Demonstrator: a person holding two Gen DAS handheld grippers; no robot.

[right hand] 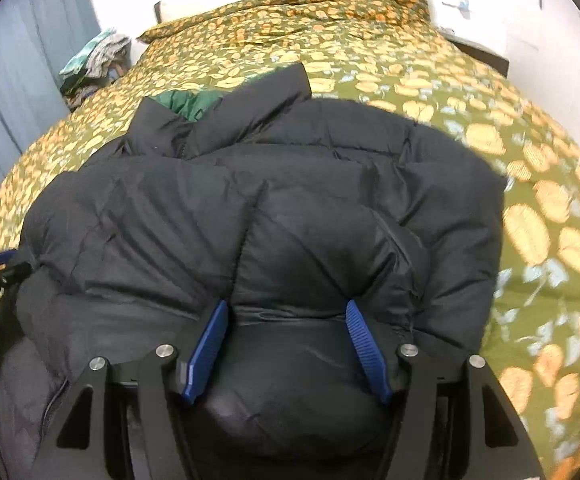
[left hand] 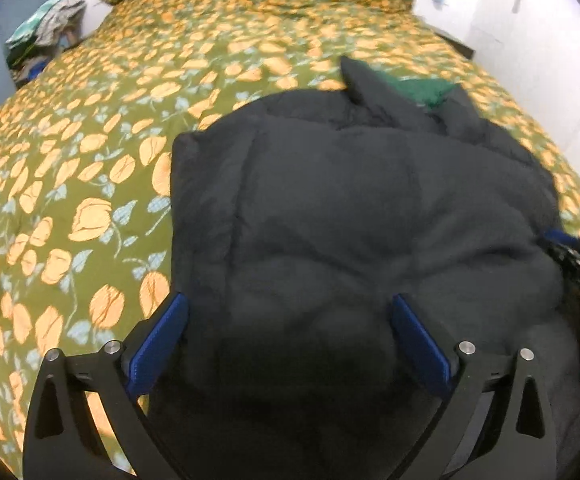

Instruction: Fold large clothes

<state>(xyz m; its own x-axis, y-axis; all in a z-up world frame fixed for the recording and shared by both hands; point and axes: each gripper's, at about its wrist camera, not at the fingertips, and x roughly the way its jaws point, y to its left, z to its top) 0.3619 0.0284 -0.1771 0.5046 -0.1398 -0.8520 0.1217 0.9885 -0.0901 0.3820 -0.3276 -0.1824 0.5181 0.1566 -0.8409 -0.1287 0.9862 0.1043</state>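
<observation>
1. A black puffer jacket (right hand: 274, 208) lies on the bed (left hand: 70, 200), collar pointing away.
2. Right gripper (right hand: 286, 312) is clamped on its near hem.
3. Left gripper (left hand: 290, 308) stands apart over the hem, holding nothing.

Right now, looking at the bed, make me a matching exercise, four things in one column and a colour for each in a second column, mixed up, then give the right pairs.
Things:
1. puffer jacket
2. jacket lining
3. bedspread
4. gripper pads

Colours:
A. blue
B. olive with orange flowers
C. black
D. dark green

Pairs: 1-C, 2-D, 3-B, 4-A
</observation>
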